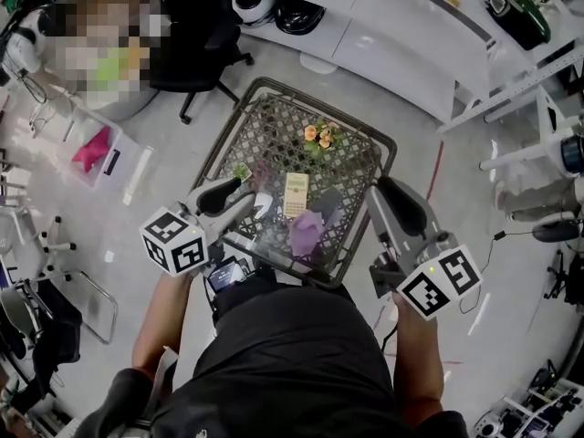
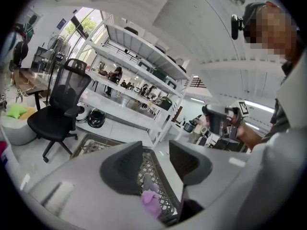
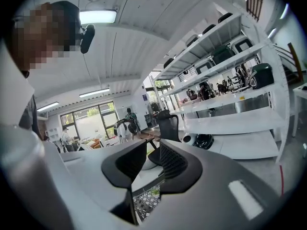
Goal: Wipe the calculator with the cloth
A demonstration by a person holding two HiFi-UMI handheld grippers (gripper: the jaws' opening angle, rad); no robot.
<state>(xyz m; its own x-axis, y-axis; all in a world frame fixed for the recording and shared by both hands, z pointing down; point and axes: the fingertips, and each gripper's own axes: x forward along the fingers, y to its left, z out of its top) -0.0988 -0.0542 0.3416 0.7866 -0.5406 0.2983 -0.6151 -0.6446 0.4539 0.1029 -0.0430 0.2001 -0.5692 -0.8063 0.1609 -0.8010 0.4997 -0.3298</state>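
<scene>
A cream calculator [image 1: 297,194] lies on the lattice-topped table [image 1: 274,89], with the purple cloth [image 1: 306,233] crumpled just in front of it. Both grippers hang raised above the table's near side, neither touching anything. My left gripper [image 1: 222,195] is left of the calculator. Its jaws stand well apart in the left gripper view [image 2: 154,150], and the cloth [image 2: 152,199] shows on the table below the gap. My right gripper [image 1: 399,201] is off the table's right edge. Only a narrow gap separates its jaws [image 3: 153,147], and nothing is between them.
Orange flowers [image 1: 319,136] and a small green item [image 1: 242,170] also lie on the table. A black office chair [image 1: 196,53] stands behind it, and white shelving [image 1: 401,35] runs along the back right. A box with a pink item [image 1: 91,150] is on the floor at left.
</scene>
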